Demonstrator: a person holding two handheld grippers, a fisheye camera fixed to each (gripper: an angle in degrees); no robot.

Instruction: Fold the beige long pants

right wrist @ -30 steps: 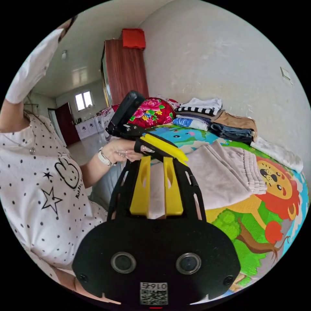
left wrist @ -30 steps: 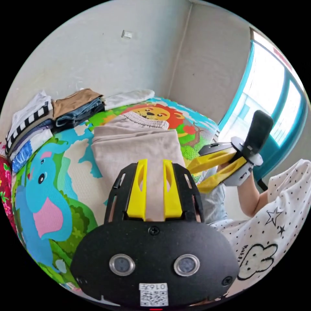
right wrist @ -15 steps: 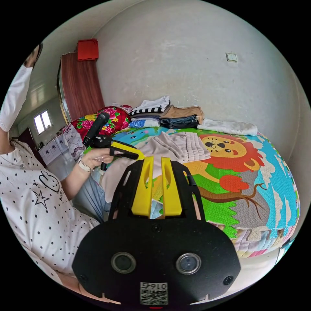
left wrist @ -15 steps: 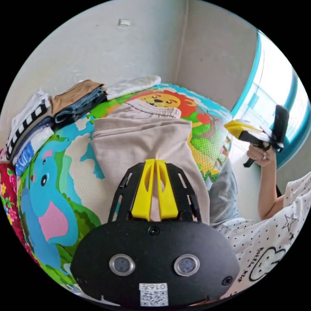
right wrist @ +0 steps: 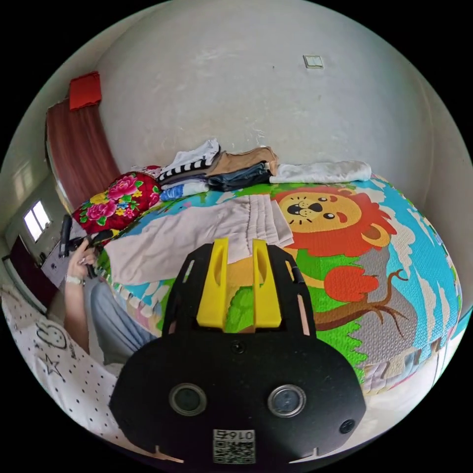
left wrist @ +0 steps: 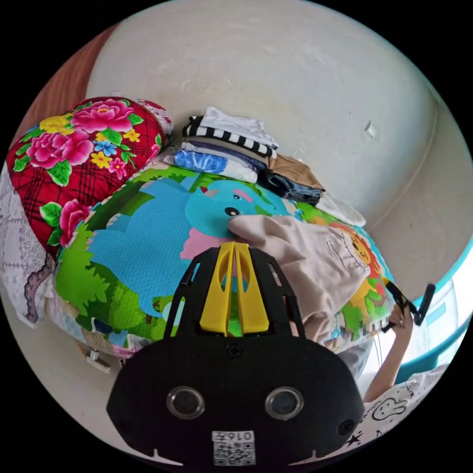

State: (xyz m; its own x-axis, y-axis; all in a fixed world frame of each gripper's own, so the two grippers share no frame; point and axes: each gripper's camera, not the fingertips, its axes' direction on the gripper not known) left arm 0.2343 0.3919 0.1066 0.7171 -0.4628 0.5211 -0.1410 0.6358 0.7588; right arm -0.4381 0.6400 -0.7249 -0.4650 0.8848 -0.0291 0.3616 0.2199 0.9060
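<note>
Plain pale wall behind a bed covered by a bright animal-print mat, elephant at one end, lion at the other

Left gripper view, left to right: red floral cushion at the mat's edge; stack of folded clothes against the wall, striped piece on top; left tool above the elephant print, yellow jaws brought together at the tips, nothing between them; beige long pants just beside those tips, lying crumpled over the lion end and hanging off the bed's edge; right tool far off past the bed edge, in a hand, jaws too small to judge

Right gripper view, left to right: left tool held up in a hand beside the bed; floral cushion; pants spread flat along the mat, waistband next to the lion print; right tool raised above the mat near the waistband, jaws parted, empty; folded white cloth by the wall
</note>
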